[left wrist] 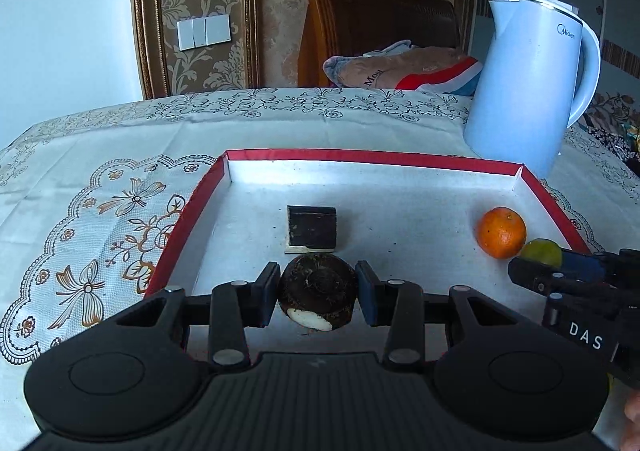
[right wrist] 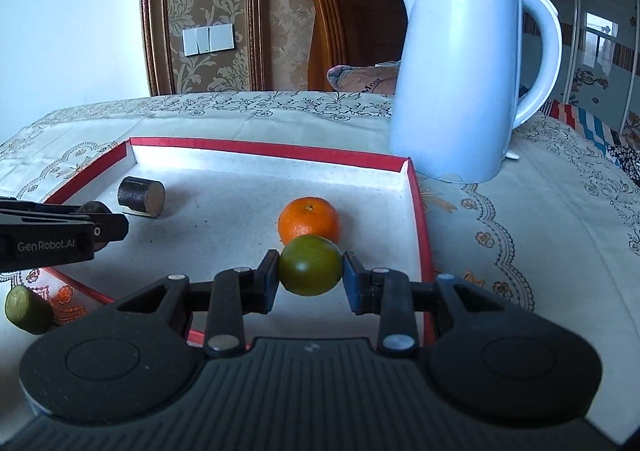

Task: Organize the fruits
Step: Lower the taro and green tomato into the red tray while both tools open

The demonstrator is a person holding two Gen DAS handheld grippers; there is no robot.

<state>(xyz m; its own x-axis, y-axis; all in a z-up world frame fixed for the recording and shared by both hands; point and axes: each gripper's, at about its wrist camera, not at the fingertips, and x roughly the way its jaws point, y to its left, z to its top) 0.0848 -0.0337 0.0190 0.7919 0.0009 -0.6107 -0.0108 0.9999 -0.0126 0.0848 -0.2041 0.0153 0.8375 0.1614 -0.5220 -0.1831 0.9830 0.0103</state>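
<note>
A shallow red-rimmed white tray (left wrist: 400,159) (right wrist: 264,149) lies on the table. My left gripper (left wrist: 318,293) is shut on a dark brown round water chestnut (left wrist: 318,291) over the tray's near part. A dark sugarcane piece (left wrist: 312,227) (right wrist: 142,195) lies just beyond it. My right gripper (right wrist: 311,275) is shut on a green citrus fruit (right wrist: 311,265) (left wrist: 542,252) at the tray's right side, right in front of an orange mandarin (right wrist: 309,219) (left wrist: 501,231). The right gripper also shows in the left wrist view (left wrist: 532,275), and the left gripper in the right wrist view (right wrist: 120,225).
A light blue Midea kettle (left wrist: 528,83) (right wrist: 464,67) stands behind the tray's right corner. A green-skinned cut piece (right wrist: 26,309) lies on the tablecloth left of the tray. A wooden chair (left wrist: 360,19) with a folded cloth (left wrist: 404,69) is behind the table.
</note>
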